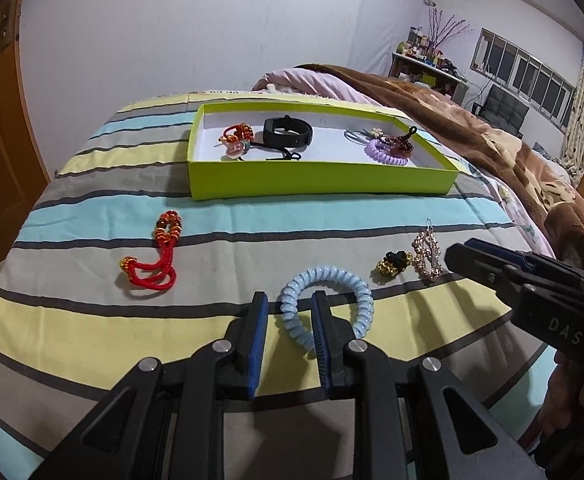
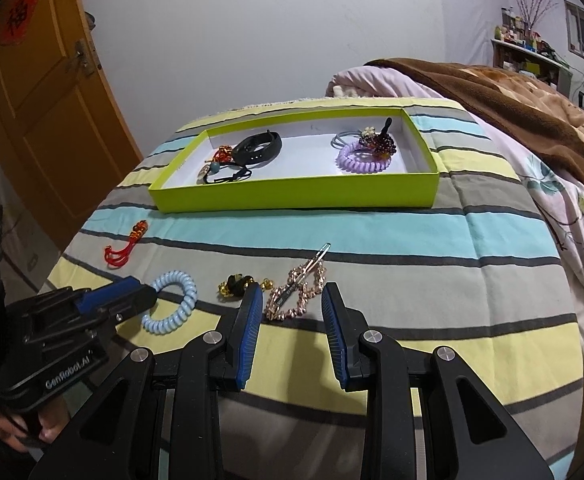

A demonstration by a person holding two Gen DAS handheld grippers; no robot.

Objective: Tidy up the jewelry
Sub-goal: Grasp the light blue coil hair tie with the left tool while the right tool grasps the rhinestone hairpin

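A light blue spiral hair tie (image 1: 332, 274) (image 2: 171, 304) lies on the striped bed cover. My left gripper (image 1: 289, 308) (image 2: 143, 298) is open, and the tie's left strand sits between its jaws without being squeezed. My right gripper (image 2: 292, 300) (image 1: 454, 254) is open around a rose-gold hair clip (image 2: 296, 292) (image 1: 428, 256). A black and gold hair tie (image 1: 392, 264) (image 2: 237, 284) lies between the two. A red knotted bracelet (image 1: 163, 256) (image 2: 125, 246) lies further left. The green box (image 1: 320, 180) (image 2: 292, 196) behind holds a black band (image 1: 287, 132), a purple spiral tie (image 1: 386, 152) and other pieces.
A brown blanket (image 1: 492, 140) and pink quilt (image 2: 572, 208) are piled to the right of the box. An orange door (image 2: 31, 100) stands past the bed's left edge. A hand (image 2: 19, 432) holds the left gripper's grip.
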